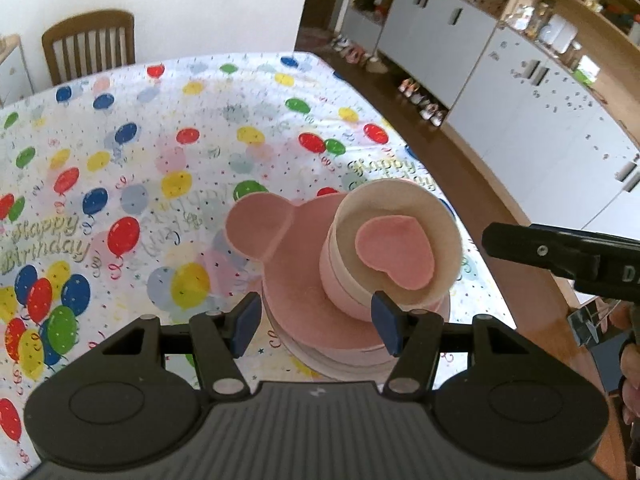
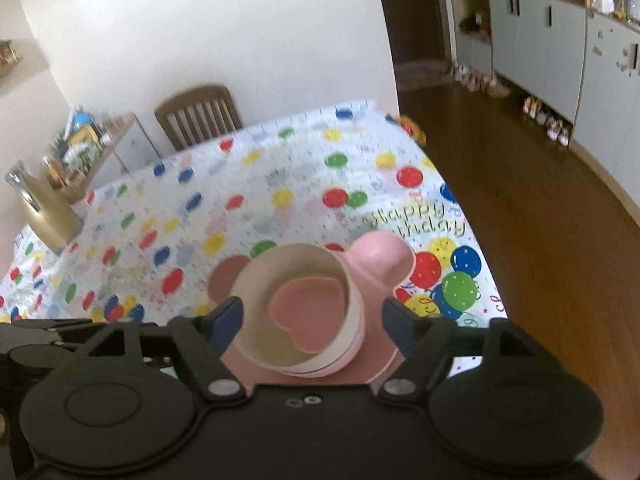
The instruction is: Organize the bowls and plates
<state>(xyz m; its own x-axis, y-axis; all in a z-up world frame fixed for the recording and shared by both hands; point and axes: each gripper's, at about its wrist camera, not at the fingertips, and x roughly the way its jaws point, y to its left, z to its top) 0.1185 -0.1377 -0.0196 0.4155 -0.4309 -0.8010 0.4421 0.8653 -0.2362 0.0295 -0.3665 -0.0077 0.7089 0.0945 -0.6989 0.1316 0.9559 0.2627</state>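
Observation:
A pink plate with round bear ears [image 1: 280, 252] lies on top of a stack of plates [image 1: 352, 360] near the table's right edge. On it stand nested bowls: a cream bowl [image 1: 404, 208] with a pink heart [image 1: 396, 254] inside, sitting in a pink bowl [image 1: 336, 280]. My left gripper [image 1: 316, 322] is open and empty, hovering just short of the stack. My right gripper [image 2: 312, 324] is open, its jaws standing either side of the cream bowl [image 2: 256, 280] without touching it. The eared plate [image 2: 380, 260] shows beneath. The right gripper's body [image 1: 560, 252] shows at the right of the left wrist view.
A balloon-print birthday tablecloth [image 1: 140, 160] covers the table. A wooden chair [image 1: 90, 46] stands at the far side. A gold bottle [image 2: 44, 208] stands at the table's far left. Grey cabinets [image 1: 520, 92] and shoes line the wooden floor to the right.

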